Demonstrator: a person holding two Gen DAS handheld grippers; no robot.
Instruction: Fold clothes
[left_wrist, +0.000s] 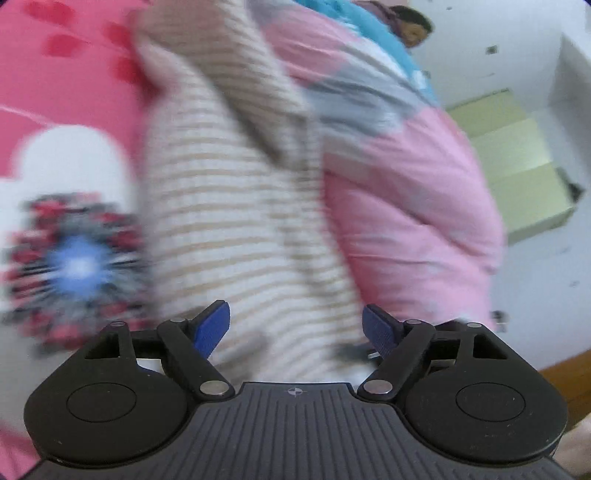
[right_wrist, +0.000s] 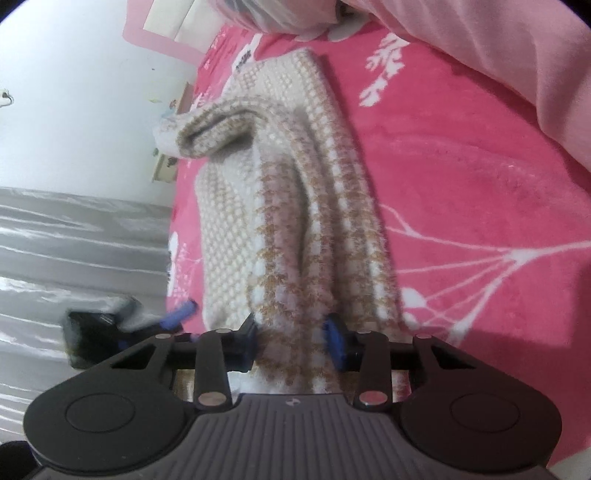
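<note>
A cream and tan striped knit sweater (right_wrist: 288, 206) lies lengthwise on a pink bed cover (right_wrist: 461, 177), with one sleeve curled over near its far end. My right gripper (right_wrist: 291, 338) is shut on a raised fold at the sweater's near end, and the knit fills the gap between the blue pads. In the blurred left wrist view the same sweater (left_wrist: 236, 221) runs away from my left gripper (left_wrist: 295, 328), which hovers over it open, its pads wide apart and holding nothing. One of the left gripper's blue fingers (right_wrist: 180, 312) shows blurred at the bed's left edge.
A bulky pale pink quilt (left_wrist: 406, 192) is heaped beside the sweater, and the quilt (right_wrist: 535, 55) also fills the upper right of the right wrist view. Grey shiny sheeting (right_wrist: 74, 240) lies left of the bed. Pale green boxes (left_wrist: 517, 166) stand on the white floor.
</note>
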